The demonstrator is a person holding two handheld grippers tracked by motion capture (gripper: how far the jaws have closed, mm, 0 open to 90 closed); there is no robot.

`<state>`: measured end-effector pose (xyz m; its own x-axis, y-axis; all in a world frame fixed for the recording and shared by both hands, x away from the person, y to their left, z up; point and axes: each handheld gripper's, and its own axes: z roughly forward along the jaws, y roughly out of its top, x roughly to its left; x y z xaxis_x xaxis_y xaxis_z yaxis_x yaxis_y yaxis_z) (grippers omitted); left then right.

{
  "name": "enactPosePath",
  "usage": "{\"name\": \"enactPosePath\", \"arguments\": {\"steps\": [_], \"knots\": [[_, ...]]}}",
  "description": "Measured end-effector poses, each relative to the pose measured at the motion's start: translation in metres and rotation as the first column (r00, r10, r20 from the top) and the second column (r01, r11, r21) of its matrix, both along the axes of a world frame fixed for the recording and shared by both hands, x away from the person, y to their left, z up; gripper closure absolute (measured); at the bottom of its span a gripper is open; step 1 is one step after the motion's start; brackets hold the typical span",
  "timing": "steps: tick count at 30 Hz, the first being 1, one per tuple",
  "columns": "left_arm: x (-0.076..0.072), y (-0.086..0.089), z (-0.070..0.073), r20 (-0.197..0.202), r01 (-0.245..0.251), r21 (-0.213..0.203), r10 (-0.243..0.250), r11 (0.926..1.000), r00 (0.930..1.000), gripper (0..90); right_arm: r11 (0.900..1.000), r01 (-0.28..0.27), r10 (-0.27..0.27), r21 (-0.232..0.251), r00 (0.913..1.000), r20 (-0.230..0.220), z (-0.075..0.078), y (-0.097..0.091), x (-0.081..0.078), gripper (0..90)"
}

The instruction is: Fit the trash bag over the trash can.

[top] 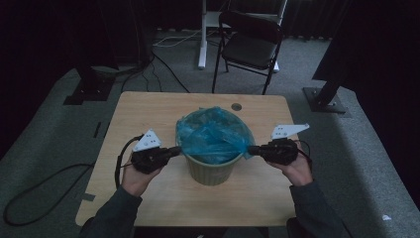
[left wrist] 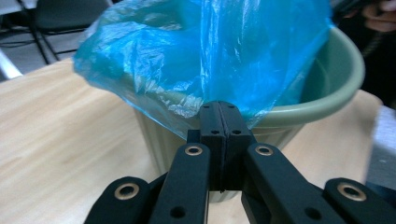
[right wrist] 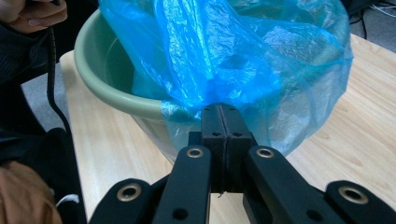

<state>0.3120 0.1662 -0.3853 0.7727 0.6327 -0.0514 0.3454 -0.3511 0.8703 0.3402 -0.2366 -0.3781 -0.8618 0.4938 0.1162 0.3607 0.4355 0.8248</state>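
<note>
A pale green bin point(top: 212, 171) stands in the middle of the wooden table point(top: 148, 106), with a crumpled blue plastic bag point(top: 213, 134) sitting in its mouth. My left gripper point(top: 177, 149) is at the bin's left rim, jaws shut on the bag's edge point(left wrist: 187, 109). My right gripper point(top: 250, 148) is at the right rim, jaws shut on the opposite edge of the bag point(right wrist: 196, 105). In the left gripper view the bag point(left wrist: 210, 51) drapes over the bin's rim point(left wrist: 336, 95). In the right gripper view the bag point(right wrist: 224, 60) hangs over the bin's rim point(right wrist: 107, 91).
A black folding chair point(top: 250, 42) stands beyond the table's far edge, next to a white stand point(top: 202, 34). Cables lie on the grey carpet at the left. A small round hole point(top: 236, 106) marks the tabletop behind the bin.
</note>
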Motion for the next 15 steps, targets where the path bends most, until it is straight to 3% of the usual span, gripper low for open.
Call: {"name": "enactPosePath", "arguments": {"steps": [4, 6, 11, 15], "knots": [[0.011, 0.001, 0.000, -0.005, -0.020, -0.011, 0.020, 0.9997, 0.9998, 89.5, 0.9999, 0.012, -0.012, 0.003, 0.9999, 0.000, 0.000, 0.004, 0.008, 89.9], [0.008, 0.000, -0.001, -0.009, -0.006, -0.014, 0.006, 0.9999, 0.9999, 89.5, 0.9999, 0.012, -0.012, 0.009, 0.9999, -0.003, -0.001, 0.003, 0.007, 89.9], [-0.008, -0.008, -0.010, -0.017, 0.054, 0.024, -0.054, 0.9982, 0.9984, 89.5, 0.9998, -0.018, 0.018, -0.010, 0.9997, -0.014, -0.008, 0.005, 0.000, 89.8], [-0.011, -0.015, -0.019, -0.031, 0.079, 0.040, -0.078, 0.9961, 0.9965, 89.5, 0.9992, -0.035, 0.034, -0.020, 0.9991, -0.026, -0.013, 0.009, -0.003, 89.8]]}}
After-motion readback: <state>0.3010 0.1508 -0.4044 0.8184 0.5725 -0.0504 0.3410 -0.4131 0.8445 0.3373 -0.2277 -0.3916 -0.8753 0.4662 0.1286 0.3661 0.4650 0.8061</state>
